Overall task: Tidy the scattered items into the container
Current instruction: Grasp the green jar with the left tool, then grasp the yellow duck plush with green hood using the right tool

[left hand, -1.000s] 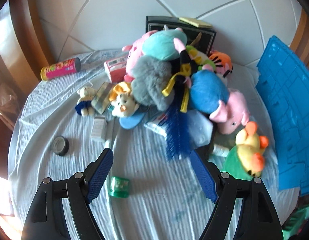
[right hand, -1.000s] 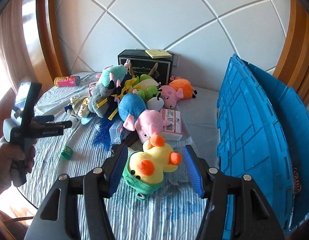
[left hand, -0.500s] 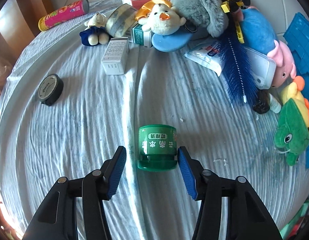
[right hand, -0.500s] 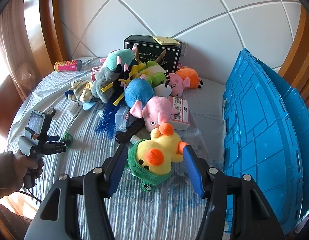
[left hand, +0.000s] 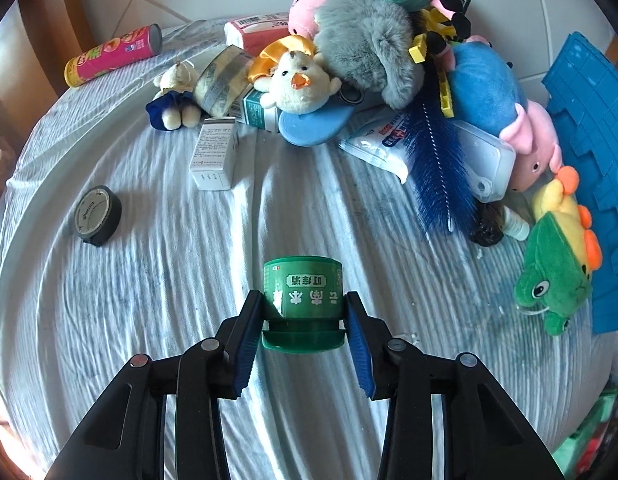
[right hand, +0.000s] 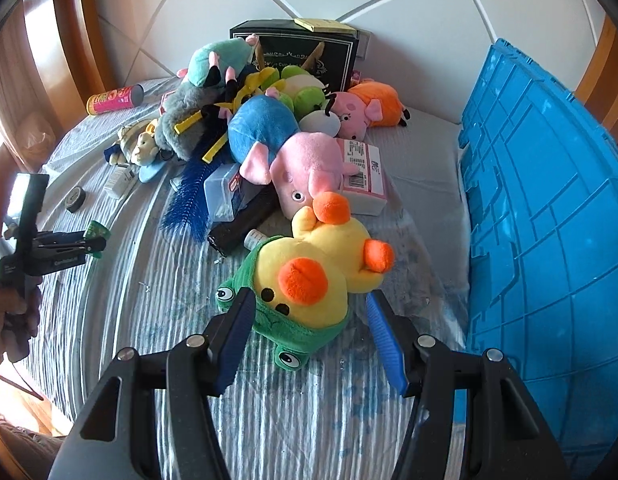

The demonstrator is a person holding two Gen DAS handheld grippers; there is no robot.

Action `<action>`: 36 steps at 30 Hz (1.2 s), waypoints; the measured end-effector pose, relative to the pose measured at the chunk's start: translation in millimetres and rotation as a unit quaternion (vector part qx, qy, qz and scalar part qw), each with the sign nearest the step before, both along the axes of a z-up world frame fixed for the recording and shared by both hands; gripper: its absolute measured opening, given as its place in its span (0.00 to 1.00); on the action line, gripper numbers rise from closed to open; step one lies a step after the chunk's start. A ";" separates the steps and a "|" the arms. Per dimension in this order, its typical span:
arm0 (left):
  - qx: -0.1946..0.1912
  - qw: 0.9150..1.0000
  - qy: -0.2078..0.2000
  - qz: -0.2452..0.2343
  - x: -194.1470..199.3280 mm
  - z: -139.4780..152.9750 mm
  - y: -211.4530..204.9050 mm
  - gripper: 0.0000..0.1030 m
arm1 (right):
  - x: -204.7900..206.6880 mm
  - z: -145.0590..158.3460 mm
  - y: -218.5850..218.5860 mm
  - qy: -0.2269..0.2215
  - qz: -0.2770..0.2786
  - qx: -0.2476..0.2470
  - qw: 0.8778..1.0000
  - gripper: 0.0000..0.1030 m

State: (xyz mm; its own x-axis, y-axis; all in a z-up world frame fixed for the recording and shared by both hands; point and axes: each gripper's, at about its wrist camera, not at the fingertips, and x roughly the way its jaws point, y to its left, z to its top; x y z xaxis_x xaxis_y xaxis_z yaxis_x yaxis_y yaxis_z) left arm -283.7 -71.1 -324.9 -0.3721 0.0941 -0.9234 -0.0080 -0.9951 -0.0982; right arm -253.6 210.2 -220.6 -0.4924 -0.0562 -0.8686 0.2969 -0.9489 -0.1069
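Note:
My left gripper [left hand: 303, 314] is shut on a small green jar [left hand: 303, 300] with white lettering, just above the striped cloth; it also shows far left in the right wrist view [right hand: 95, 236]. My right gripper [right hand: 309, 312] is open, its fingers on either side of a yellow duck plush in a green frog hood [right hand: 309, 284], not pressing it. The blue crate [right hand: 549, 208] stands at the right. A pile of plush toys [right hand: 269, 136] and boxes lies at the back of the table.
A roll of black tape [left hand: 97, 215], a white box [left hand: 213, 153], a pink snack tube [left hand: 113, 55], a blue bottle brush [left hand: 437, 160] and a small bear [left hand: 175, 94] lie on the cloth. A black gift box [right hand: 297, 50] stands against the wall.
My left gripper dropped to the green jar and closed on it. My right gripper moved forward around the duck plush and stayed open.

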 end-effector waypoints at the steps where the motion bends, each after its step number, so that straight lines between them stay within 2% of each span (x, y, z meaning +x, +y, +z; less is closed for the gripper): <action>1: 0.000 1.000 0.001 0.001 1.7 2.7 -1.5 0.38 | -4.2 -7.5 -1.7 -0.004 0.002 -0.001 1.000 0.55; 2: 0.000 1.000 0.002 0.002 4.0 5.4 -2.9 0.38 | -8.4 -14.3 -3.3 -0.008 0.005 -0.005 1.000 0.55; 5: 0.001 1.000 0.005 0.006 5.4 12.9 -7.7 0.38 | -22.1 -32.3 -7.9 -0.014 0.009 -0.011 1.000 0.77; 15: 0.003 1.000 0.018 0.011 -3.3 29.1 -14.5 0.38 | -64.5 -94.0 -25.0 -0.062 -0.004 0.029 0.998 0.86; 17: 0.003 1.000 0.018 0.010 -3.3 30.6 -13.5 0.38 | -69.2 -105.9 -24.9 -0.067 -0.007 0.031 0.997 1.00; 19: 0.001 1.000 0.018 0.009 -3.5 31.7 -12.8 0.38 | -73.7 -117.0 -25.0 -0.081 -0.006 0.020 0.996 1.00; 22: -0.002 1.000 0.017 0.006 -5.1 32.5 -12.1 0.38 | -78.6 -119.7 -28.6 -0.070 -0.001 0.021 0.997 1.00; 32: -0.003 1.000 0.018 0.003 -8.4 35.6 -6.0 0.38 | -86.9 -128.6 -34.3 -0.085 0.017 0.048 0.995 1.00; 36: -0.002 1.000 0.022 0.001 -7.2 39.3 -3.2 0.38 | -82.2 -119.6 -35.1 -0.074 0.026 0.049 0.996 0.80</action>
